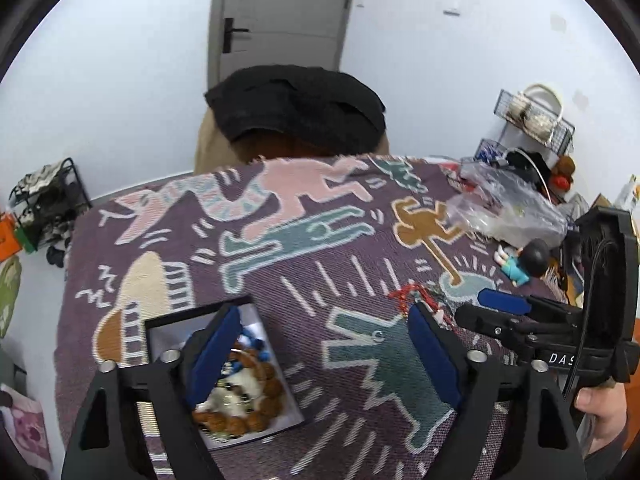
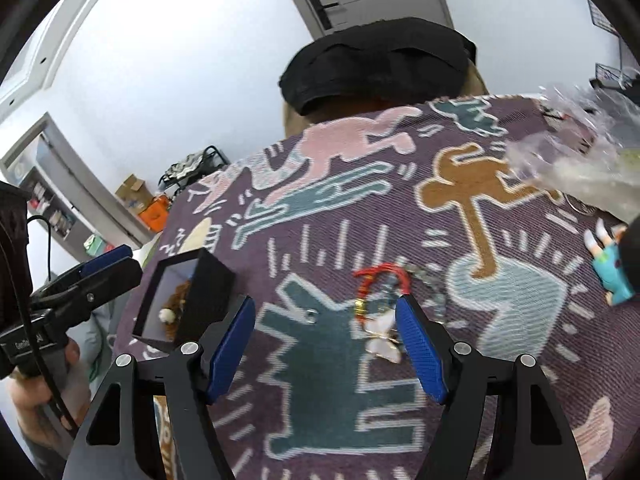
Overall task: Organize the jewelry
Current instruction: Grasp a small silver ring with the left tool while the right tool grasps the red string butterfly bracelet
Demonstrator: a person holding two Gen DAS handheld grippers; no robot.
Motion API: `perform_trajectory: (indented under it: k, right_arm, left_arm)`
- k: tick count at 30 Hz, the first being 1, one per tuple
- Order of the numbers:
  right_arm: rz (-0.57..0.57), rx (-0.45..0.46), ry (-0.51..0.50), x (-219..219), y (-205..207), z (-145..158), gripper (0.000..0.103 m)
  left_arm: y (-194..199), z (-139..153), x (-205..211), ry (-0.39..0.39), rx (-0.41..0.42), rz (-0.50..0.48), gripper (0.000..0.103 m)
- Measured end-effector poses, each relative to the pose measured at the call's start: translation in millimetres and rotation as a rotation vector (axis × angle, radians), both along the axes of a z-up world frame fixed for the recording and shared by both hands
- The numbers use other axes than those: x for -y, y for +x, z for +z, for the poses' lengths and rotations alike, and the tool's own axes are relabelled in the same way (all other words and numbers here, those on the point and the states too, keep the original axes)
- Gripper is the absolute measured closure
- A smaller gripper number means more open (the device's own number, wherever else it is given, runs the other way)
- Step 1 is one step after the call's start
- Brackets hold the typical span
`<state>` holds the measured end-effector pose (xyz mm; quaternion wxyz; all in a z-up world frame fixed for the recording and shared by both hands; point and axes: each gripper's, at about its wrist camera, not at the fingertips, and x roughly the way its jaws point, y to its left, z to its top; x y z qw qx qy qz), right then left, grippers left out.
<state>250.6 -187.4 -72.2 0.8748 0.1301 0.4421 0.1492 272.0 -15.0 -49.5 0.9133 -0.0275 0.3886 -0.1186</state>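
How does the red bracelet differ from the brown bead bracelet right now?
The red bracelet lies loose on the patterned cloth; the brown bead bracelet sits inside the black box. The red bracelet looks thin and corded; the brown one has chunky round beads. Neither is gripped.

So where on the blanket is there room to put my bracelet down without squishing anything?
The widest bare patch of blanket lies between the black box and the red bracelet. The far side, toward the black cushion, is also free. It is crowded at the right edge, around the plastic bags and the little doll.
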Motion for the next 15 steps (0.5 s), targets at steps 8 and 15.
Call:
perform_trajectory:
  k: [8, 15]
  right_arm:
    - [-0.014, -0.027, -0.008, 22, 0, -13, 0.043]
    - [0.006, -0.056, 0.017, 27, 5, -26, 0.062]
  left_arm:
    - [16, -24, 32, 0.020, -0.076, -0.040, 0.044]
    - [30, -46, 47, 0.031, -0.132, -0.044, 0.064]
